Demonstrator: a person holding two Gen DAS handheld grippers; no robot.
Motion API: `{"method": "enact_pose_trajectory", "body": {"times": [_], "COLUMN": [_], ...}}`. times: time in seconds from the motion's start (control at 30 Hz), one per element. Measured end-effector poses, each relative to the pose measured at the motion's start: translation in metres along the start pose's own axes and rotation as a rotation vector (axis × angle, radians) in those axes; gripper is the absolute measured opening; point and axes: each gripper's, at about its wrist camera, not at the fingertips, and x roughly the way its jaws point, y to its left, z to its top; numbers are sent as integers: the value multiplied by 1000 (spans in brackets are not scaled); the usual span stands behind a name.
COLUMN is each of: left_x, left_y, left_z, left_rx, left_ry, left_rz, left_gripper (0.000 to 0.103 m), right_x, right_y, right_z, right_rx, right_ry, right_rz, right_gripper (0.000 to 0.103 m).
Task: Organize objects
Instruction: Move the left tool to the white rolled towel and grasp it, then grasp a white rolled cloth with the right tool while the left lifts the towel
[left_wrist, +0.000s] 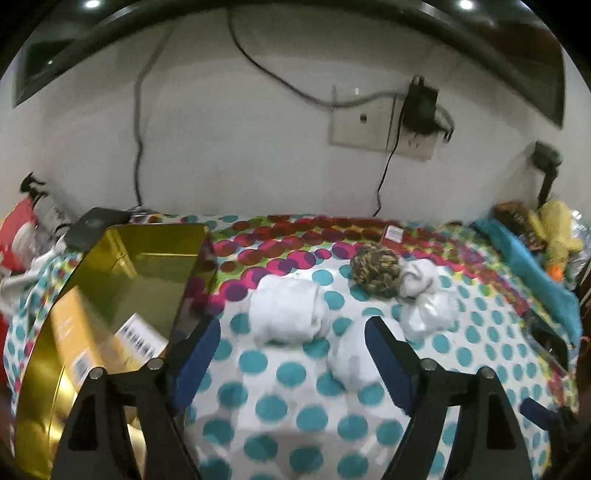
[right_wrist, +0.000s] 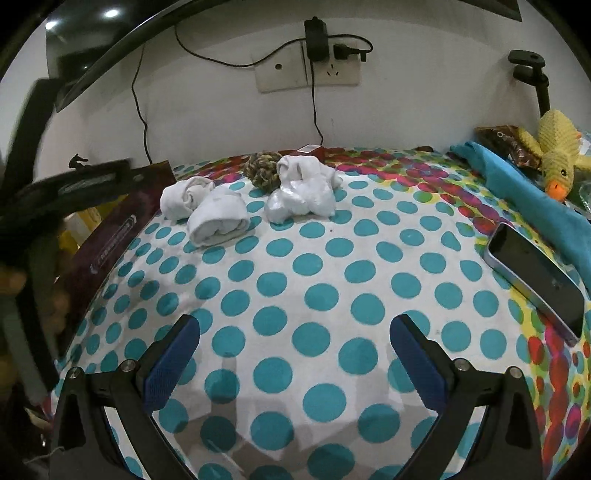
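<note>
The dotted surface (right_wrist: 295, 258) carries a gold box (left_wrist: 122, 280) at its left edge, a phone (right_wrist: 535, 280) at the right, and toward the wall two rolled white socks (right_wrist: 216, 218), a white bundle (right_wrist: 306, 192) and a rope ball (right_wrist: 264, 170) touching it. Both left tongs (left_wrist: 291, 354) and right tongs (right_wrist: 295, 354) are spread with nothing between them, the left just near a sock roll.
</note>
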Motion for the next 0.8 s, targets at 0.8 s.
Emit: {"method": "enact_pose_trajectory", "body": {"times": [0.8], "left_x": [11], "left_y": [1], "left_z": [29], "left_rx": [91], "left_ry": [7], "left_rz": [96], "left_gripper": [45], "right_x": [52], "right_y": [50], "right_z": [40], "right_rx": [-194], "right_ry": [57], "right_rz": [13], "right_gripper": [103]}}
